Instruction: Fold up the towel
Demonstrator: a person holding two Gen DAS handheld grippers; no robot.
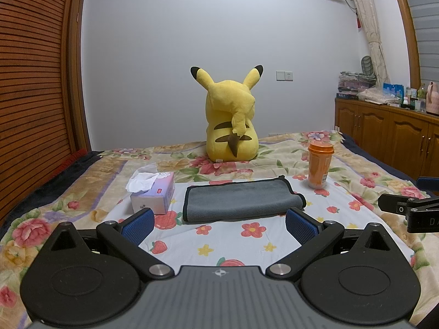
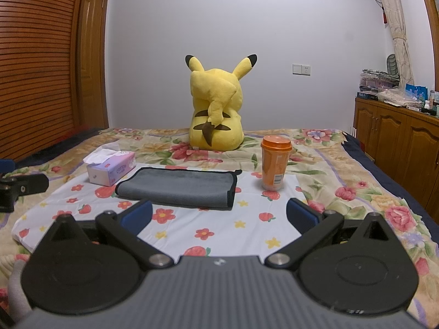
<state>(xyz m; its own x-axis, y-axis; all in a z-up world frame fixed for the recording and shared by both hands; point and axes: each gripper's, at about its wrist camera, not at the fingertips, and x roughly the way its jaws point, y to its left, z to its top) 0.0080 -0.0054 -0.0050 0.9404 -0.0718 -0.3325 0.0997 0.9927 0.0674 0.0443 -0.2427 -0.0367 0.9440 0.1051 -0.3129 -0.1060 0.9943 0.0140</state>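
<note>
A grey towel (image 1: 241, 200) with a dark edge lies folded flat on a white flowered cloth (image 1: 233, 244) on the bed. It also shows in the right wrist view (image 2: 181, 187). My left gripper (image 1: 219, 223) is open and empty, just in front of the towel's near edge and apart from it. My right gripper (image 2: 219, 215) is open and empty, in front of the towel's near right corner, a little back from it. The right gripper's side shows at the right edge of the left wrist view (image 1: 408, 208).
A tissue box (image 1: 153, 194) stands left of the towel. An orange lidded cup (image 1: 319, 164) stands to its right. A yellow plush toy (image 1: 233, 120) sits behind on the flowered bedspread. A wooden cabinet (image 2: 397, 139) lines the right side, a slatted wooden wardrobe (image 1: 35, 96) the left.
</note>
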